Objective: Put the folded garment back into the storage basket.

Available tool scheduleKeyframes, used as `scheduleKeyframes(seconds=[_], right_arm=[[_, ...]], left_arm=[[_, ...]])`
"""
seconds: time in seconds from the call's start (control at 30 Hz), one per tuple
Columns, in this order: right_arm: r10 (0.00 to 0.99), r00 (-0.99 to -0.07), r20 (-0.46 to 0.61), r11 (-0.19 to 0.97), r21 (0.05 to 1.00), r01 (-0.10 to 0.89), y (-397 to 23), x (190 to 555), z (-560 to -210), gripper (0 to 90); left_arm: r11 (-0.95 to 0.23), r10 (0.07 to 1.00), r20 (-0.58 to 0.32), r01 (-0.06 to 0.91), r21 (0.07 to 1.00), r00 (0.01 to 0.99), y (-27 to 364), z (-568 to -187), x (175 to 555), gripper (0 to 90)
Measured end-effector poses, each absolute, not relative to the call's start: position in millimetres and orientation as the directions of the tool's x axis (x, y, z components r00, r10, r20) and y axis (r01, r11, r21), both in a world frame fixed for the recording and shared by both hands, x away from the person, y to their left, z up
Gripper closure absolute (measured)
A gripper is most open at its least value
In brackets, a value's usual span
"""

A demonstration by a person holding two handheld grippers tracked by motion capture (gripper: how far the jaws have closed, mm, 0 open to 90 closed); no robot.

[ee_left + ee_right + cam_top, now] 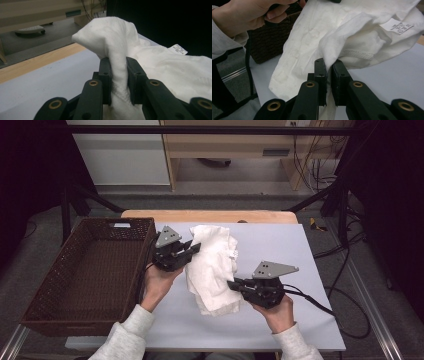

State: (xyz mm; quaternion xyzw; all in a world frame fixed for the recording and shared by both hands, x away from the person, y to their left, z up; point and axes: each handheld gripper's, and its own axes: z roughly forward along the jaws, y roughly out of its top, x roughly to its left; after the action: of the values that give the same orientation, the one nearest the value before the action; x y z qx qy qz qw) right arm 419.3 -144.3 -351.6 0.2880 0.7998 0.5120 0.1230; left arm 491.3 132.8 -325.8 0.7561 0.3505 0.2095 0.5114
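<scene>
A crumpled white cloth (215, 270) lies in the middle of the pale blue table top (290, 250), partly lifted. My left gripper (196, 248) is shut on the cloth's upper left part; in the left gripper view a fold of cloth (117, 50) stands pinched between the jaws of the left gripper (118, 68). My right gripper (232, 284) is shut on the cloth's lower right edge. The right gripper view shows the cloth (347, 32) hanging above and held by a thin fold in the right gripper (329, 68). A small white label (398, 25) is sewn to the cloth.
A dark brown woven basket (60, 270) stands at the table's left, its inside bare. A wooden strip (210, 216) runs along the table's far edge. Cables (340, 270) trail over the floor on the right. The person's other hand (249, 15) is visible in the right gripper view.
</scene>
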Motion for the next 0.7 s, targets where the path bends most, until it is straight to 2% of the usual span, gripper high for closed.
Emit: scheduleKeyframes(seconds=[0.7], right_arm=[[0.534,-0.842,0.079,0.317,0.904,0.286,-111,423,-333,84.2]], left_arm=[[-0.222,0.769,-0.027,0.307,0.925,0.638,166,-305,484,75.9]])
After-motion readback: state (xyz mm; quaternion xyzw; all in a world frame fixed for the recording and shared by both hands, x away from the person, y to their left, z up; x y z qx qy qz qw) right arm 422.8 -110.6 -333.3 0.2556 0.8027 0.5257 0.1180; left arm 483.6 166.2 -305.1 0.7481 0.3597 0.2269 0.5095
